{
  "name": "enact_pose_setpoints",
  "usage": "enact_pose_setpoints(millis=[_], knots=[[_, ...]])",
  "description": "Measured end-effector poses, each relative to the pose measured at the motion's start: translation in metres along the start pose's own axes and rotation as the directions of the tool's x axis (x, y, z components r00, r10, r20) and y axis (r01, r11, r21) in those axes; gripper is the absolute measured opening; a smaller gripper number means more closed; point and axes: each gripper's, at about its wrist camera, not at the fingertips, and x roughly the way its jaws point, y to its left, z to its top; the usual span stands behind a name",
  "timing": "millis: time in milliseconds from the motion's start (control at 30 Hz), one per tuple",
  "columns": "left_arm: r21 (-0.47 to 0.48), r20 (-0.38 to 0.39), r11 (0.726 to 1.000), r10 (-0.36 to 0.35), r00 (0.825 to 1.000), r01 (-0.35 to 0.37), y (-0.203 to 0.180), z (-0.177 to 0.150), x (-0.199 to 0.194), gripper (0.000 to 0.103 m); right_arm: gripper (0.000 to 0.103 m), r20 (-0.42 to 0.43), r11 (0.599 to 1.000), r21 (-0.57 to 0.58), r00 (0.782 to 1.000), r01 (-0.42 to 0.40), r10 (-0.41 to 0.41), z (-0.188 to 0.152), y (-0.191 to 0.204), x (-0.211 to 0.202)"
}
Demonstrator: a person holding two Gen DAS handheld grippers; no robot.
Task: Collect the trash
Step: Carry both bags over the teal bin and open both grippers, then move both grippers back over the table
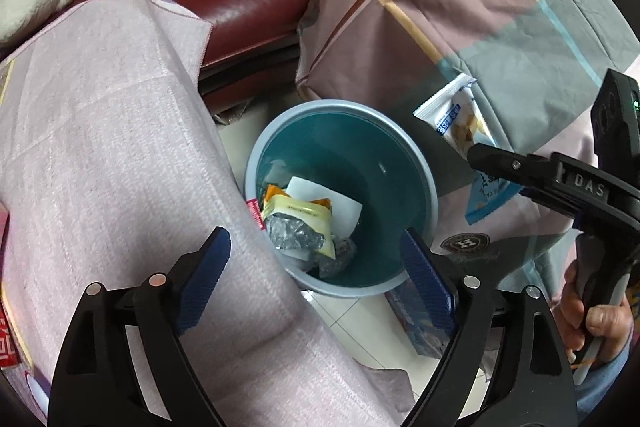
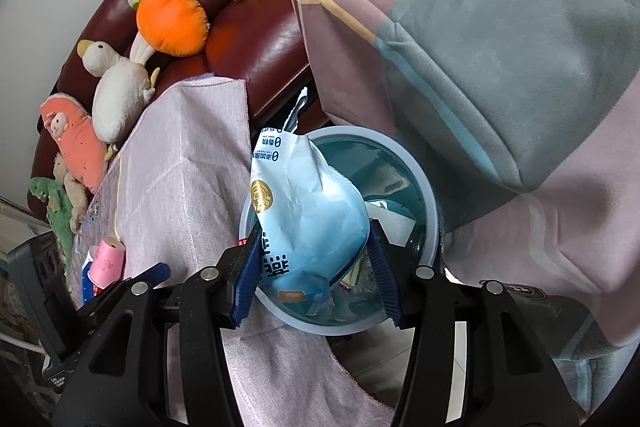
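One blue wrapper sits gripped in your right tongs above the bin; release it next. Left tongs gape empty.

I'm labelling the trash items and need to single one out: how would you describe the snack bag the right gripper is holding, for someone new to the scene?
Start at the round teal bin on the floor between the pink-clothed table and the striped bedding. Just above its rim, the right gripper is shut on the snack bag. Unlike the yellow wrapper and white paper inside the bin, this bag is puffy, pale blue and white, with a gold round seal.
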Motion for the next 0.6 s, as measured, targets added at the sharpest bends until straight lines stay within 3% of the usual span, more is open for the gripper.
enact_pose_setpoints(millis=[67,367,600], knots=[[-0.004,0.0,1.0,-0.003,1.0,0.003,0.002,-0.003,-0.003,0.088,0.068,-0.006,1.0,0.005,1.0,0.007,-0.007,0.0,0.001,0.003],[-0.023,0.007,1.0,-0.008,1.0,0.008,0.014,-0.012,-0.014,0.088,0.077,-0.034,0.999,-0.009,0.999,0.042,-0.042,-0.007,0.014,0.006],[-0.049,0.022,0.999,-0.003,1.0,0.004,0.03,-0.025,-0.03,0.088,0.077,-0.057,0.998,-0.025,0.997,0.049,-0.05,-0.018,0.03,0.004]])
